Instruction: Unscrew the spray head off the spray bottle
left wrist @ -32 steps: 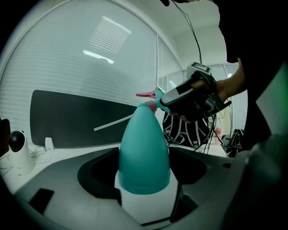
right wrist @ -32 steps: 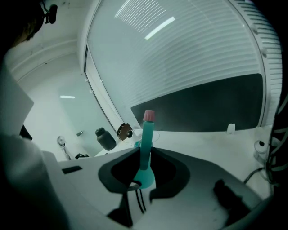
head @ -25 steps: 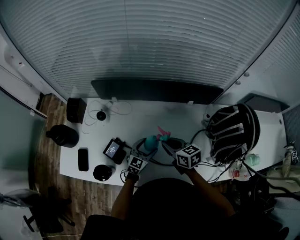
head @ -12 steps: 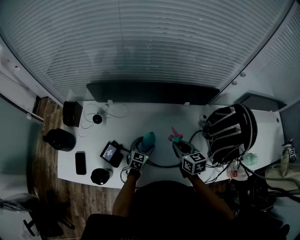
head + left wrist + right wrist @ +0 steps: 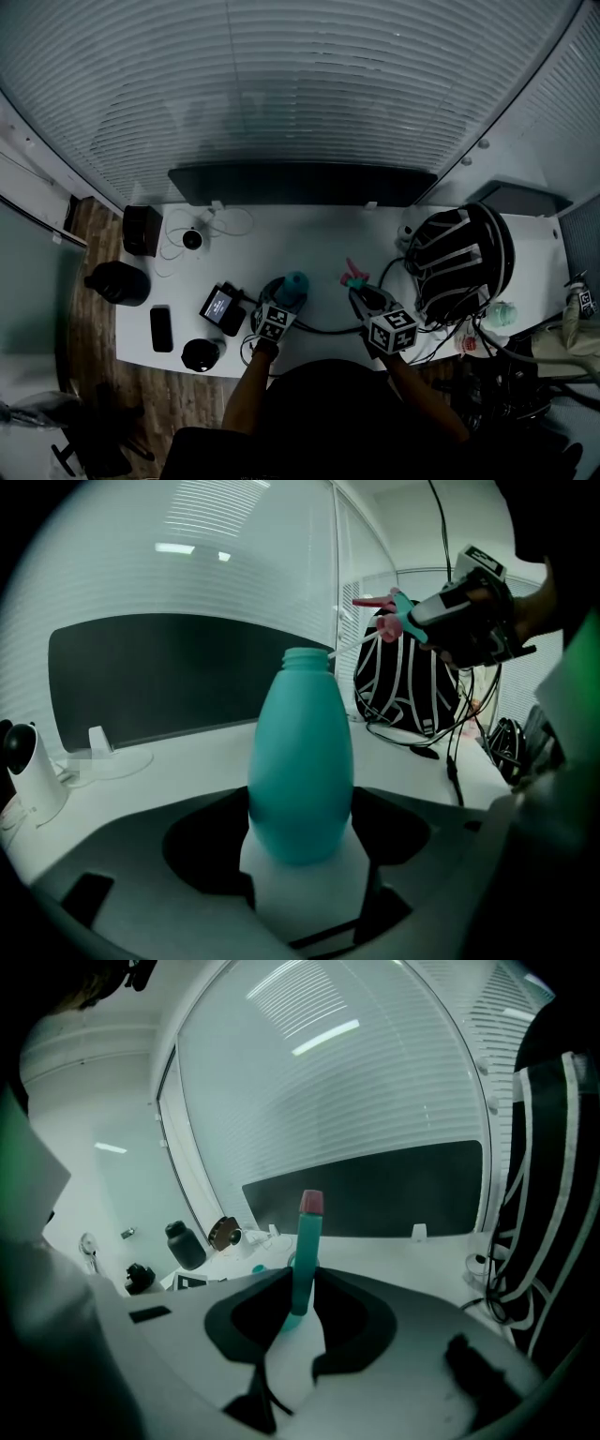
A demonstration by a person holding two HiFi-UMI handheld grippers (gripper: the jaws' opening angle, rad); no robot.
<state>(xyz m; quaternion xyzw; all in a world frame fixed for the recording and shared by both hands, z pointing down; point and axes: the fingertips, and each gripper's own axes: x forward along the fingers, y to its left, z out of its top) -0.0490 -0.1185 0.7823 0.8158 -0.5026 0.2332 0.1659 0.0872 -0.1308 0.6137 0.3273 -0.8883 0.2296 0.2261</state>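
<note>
Head view, change: the spray head [image 5: 353, 275] now sits apart from the bottle [image 5: 295, 284], at its 3 o'clock; a second ago the two were joined over the table [image 5: 309, 234].
Meaning: unscrewing looks finished, since the bottle's neck stands open and bare in the left gripper view.
Left gripper [image 5: 284, 298]: jaws clamped round the bottle's belly, bottle upright, lowered toward the table's front edge.
Right gripper [image 5: 364, 298]: jaws pinched on the spray head's teal stem, pink tip uppermost, carried off rightward.
Hand pose: both grippers angle forward and downward, forearms converging at 6 o'clock.
</note>
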